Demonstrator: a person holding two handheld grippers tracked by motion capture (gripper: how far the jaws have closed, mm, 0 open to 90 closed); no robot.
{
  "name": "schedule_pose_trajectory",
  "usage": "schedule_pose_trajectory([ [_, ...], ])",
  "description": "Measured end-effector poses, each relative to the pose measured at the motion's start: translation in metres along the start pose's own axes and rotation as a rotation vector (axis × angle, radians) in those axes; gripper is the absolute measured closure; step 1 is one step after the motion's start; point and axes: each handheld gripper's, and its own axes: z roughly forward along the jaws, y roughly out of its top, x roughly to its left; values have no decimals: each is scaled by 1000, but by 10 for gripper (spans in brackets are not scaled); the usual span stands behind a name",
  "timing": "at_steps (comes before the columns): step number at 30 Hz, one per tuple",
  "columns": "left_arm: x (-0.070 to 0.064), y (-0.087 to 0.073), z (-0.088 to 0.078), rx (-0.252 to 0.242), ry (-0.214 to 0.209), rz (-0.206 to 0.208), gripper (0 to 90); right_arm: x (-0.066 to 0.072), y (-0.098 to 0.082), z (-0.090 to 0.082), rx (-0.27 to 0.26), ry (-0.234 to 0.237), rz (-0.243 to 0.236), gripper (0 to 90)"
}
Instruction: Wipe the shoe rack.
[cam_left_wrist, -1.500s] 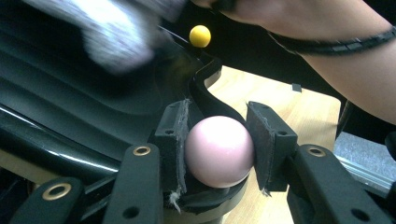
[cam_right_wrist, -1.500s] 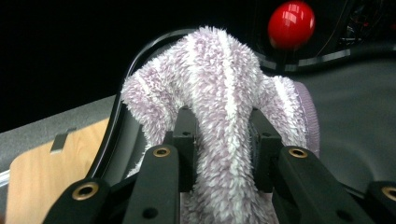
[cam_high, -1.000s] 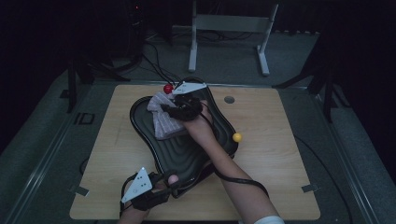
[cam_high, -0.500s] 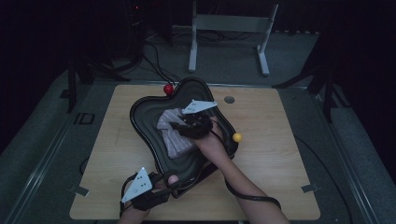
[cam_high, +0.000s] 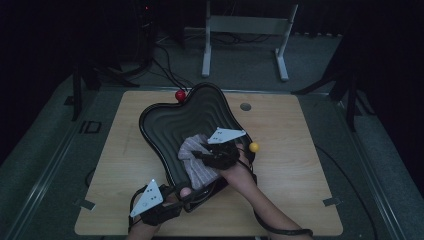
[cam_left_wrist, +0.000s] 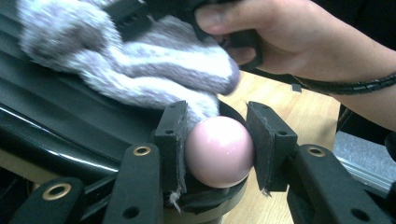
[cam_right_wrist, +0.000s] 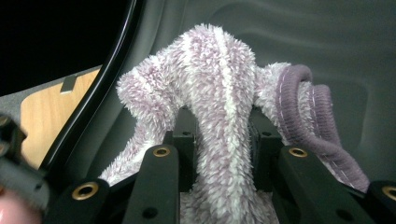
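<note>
Cloth (cam_right_wrist: 219, 107), a fluffy lilac-and-white striped piece with a ribbed purple hem, is pinched between the right gripper's (cam_high: 216, 156) fingers and lies bunched on the ridged floor of the black tray (cam_high: 200, 107), apparently to wipe it. Left gripper (cam_high: 176, 196) fingers clamp a glossy pink ball (cam_left_wrist: 219, 151) on the tray's near rim, likely steadying the tray on the bench (cam_high: 310, 200).

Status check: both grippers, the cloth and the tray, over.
Left gripper shut on pink ball at tray rim. Right gripper shut on fuzzy cloth inside tray. Nothing blocking.
</note>
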Motion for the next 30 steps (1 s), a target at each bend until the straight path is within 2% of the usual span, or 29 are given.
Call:
schedule_pose_trajectory([
  [6,0,0,0,-1,1,-3,603,5,-15,-9,13,8,-13,699],
  [9,0,0,0,-1,1,-2,603,7,-22,-14,14,14,-3,700],
  [18,0,0,0,0,2,-3,603,9,-32,-20,16,13,-1,699],
  [23,0,0,0,-1,1,-3,603,12,-33,-21,14,-7,-17,699],
  [27,0,0,0,0,-2,0,602,8,-27,-21,11,26,0,695],
  [30,0,0,0,-1,-2,2,603,8,-21,-20,0,25,-4,696],
])
